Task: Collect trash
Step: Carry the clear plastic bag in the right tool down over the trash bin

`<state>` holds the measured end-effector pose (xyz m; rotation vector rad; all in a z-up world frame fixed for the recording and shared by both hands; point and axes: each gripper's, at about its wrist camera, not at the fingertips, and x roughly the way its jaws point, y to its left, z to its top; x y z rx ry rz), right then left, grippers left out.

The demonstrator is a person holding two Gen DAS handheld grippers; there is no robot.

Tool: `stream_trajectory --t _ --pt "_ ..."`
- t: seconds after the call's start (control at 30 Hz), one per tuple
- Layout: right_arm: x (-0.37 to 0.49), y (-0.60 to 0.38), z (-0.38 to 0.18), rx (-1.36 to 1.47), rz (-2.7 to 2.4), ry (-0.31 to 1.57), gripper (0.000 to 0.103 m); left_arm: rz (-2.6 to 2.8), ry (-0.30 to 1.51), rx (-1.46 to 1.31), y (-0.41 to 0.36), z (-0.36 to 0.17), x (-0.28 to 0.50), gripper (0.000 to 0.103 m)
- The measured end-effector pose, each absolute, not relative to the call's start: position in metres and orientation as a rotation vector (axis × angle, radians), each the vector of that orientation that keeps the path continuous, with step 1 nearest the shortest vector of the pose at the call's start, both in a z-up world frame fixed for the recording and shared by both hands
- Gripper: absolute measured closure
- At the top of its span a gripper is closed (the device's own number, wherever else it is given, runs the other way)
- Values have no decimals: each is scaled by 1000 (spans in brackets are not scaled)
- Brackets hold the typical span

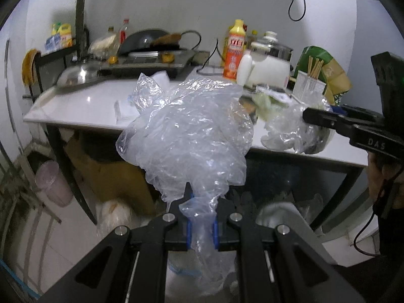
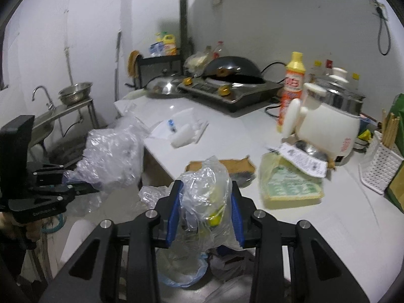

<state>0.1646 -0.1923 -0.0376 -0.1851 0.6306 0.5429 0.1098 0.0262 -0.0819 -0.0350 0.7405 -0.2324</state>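
While my left gripper (image 1: 201,223) pinches a crumpled clear plastic bag (image 1: 188,136) and my right gripper (image 2: 205,210) clamps a plastic wrapper bundle (image 2: 205,192), both await release into the bin (image 2: 181,275) below.

The clear bag (image 1: 186,136) in the left gripper (image 1: 202,224) is thin, crinkled, glossy plastic film; the smaller bag (image 2: 204,189) in the right gripper (image 2: 205,217) is the same wrinkled clear film. Both grippers are matt black with blue pads (image 2: 174,214) and bright metal pins. The countertop (image 2: 222,131) is smooth, glossy white. On it, behind the bags, the pot lid (image 2: 161,87) is polished metal, the wok (image 2: 233,68) dull dark metal, the cooker body (image 2: 328,128) smooth white plastic, and the orange bottle (image 2: 291,88) shiny plastic. Beside the cooker, the chopsticks (image 2: 390,128) look wooden
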Motion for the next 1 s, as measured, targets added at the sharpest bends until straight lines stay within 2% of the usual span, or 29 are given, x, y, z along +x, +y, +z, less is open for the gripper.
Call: stream_trajectory --t 0.4,1.0 --pt "146 -158 -98 -238 628 738 70 -216 870 -105 38 -150 99 92" --pt "169 -151 -198 -236 672 925 70 -200 1136 -204 25 -261 135 92"
